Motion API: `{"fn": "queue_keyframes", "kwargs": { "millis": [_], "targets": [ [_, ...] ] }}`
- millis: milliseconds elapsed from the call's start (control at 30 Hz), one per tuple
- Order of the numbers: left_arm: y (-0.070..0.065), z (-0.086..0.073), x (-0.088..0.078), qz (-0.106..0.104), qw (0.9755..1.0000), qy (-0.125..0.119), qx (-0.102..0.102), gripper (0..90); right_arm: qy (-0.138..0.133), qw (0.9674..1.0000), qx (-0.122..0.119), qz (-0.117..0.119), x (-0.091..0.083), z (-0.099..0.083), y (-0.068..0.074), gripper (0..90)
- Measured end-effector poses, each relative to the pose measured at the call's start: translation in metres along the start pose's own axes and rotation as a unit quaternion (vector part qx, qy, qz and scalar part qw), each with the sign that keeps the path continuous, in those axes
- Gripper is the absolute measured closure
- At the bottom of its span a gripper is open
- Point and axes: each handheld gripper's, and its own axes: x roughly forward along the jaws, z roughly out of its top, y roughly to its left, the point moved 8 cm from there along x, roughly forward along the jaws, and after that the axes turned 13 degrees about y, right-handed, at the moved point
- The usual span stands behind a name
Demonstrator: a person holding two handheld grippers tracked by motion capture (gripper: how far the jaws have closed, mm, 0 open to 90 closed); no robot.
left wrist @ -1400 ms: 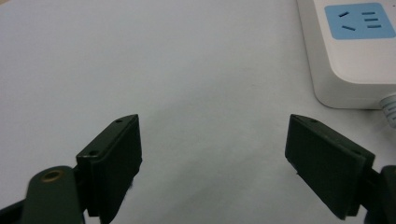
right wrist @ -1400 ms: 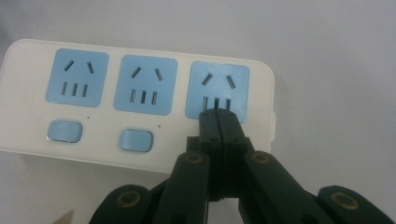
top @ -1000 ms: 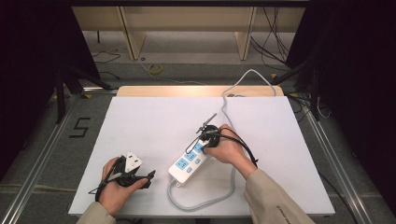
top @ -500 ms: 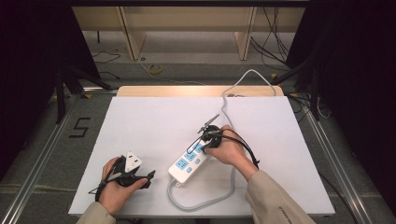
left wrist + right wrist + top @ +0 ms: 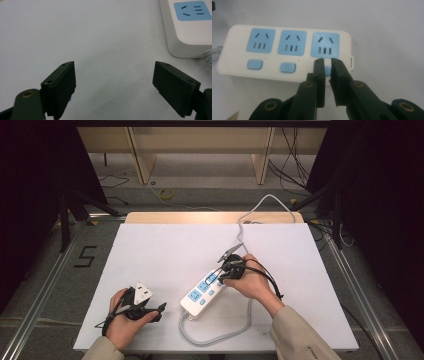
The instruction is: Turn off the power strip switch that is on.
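Right gripper [image 5: 327, 60] over power strip [image 5: 284, 53] at mid-table; jaws just opening, narrow gap, nothing between, third switch [image 5: 327, 70] mostly hidden behind them. Left gripper [image 5: 113, 82] wide apart, empty. White table [image 5: 165, 250]; dark room.

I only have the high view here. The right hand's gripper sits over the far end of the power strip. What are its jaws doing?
Observer: The right gripper has its tips over the last blue switch of the power strip, below the end socket.
Operator: Clamped on it?
Observer: No. The jaws have just been opening; the gap is narrow and nothing is gripped.
Operator: And the left gripper?
Observer: The left gripper has its jaws wide open over the bare table, with nothing between them.
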Motion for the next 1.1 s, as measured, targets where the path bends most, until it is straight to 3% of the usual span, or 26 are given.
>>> {"fn": "queue_keyframes", "kwargs": {
  "millis": [667,1100],
  "targets": [
    [0.001,-0.001,0.0,0.002,1.0,0.002,-0.003,18.3,-0.037,0.9981,0.05,-0.001,-0.024,-0.067,-0.025,68.3],
    [0.002,-0.002,0.0,0.003,1.0,0.005,-0.005,18.3,-0.094,0.9909,0.096,-0.008,-0.031,-0.123,-0.035,60.6]
  ]
}}
